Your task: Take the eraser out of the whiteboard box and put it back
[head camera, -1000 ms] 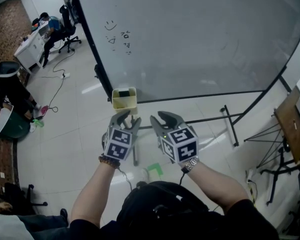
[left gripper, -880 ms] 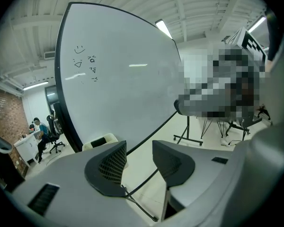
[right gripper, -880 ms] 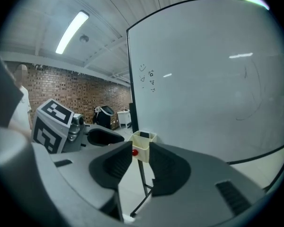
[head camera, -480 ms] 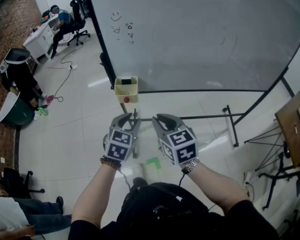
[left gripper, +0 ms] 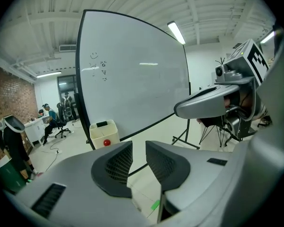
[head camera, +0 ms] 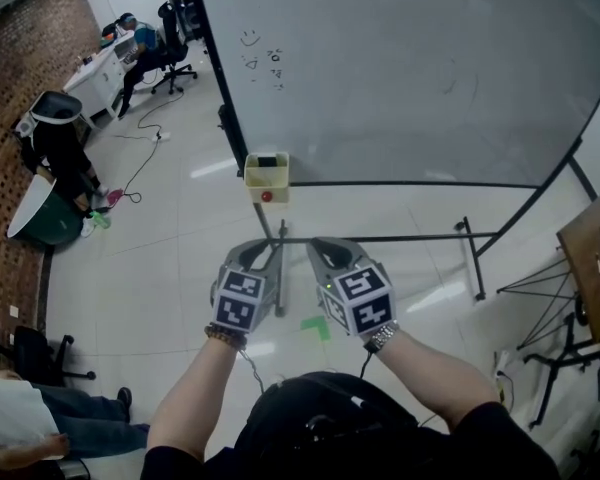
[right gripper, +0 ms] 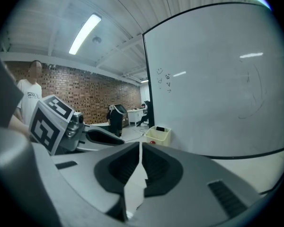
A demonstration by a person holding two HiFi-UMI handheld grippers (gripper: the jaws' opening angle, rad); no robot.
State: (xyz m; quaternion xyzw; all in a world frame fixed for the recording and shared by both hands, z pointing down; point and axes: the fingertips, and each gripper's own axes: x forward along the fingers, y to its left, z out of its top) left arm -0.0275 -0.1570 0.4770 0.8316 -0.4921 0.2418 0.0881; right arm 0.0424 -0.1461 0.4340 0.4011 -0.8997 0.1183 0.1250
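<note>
Eraser (head camera: pixel 267 161) is in neither of my grippers. My left gripper (head camera: pixel 257 255) has just been closing, with a narrow gap between its jaws and nothing in it. My right gripper (head camera: pixel 328 251), just beside it, has been closing too, its jaws all but together and empty. Well ahead of both, the eraser lies dark in the top of the yellow whiteboard box (head camera: pixel 267 182), which hangs at the lower corner of the whiteboard (head camera: pixel 400 68).

A large white whiteboard (head camera: pixel 400 68) stands on a black metal stand (head camera: pixel 380 238). A small pale yellow plastic box (head camera: pixel 255 180) hangs at the board's lower left corner, with a dark eraser (head camera: pixel 267 161) inside it. A white table (head camera: pixel 100 73) stands far left, behind the board. A green tape mark (head camera: pixel 315 326) lies on the tiled floor (head camera: pixel 160 268) before the stand.
</note>
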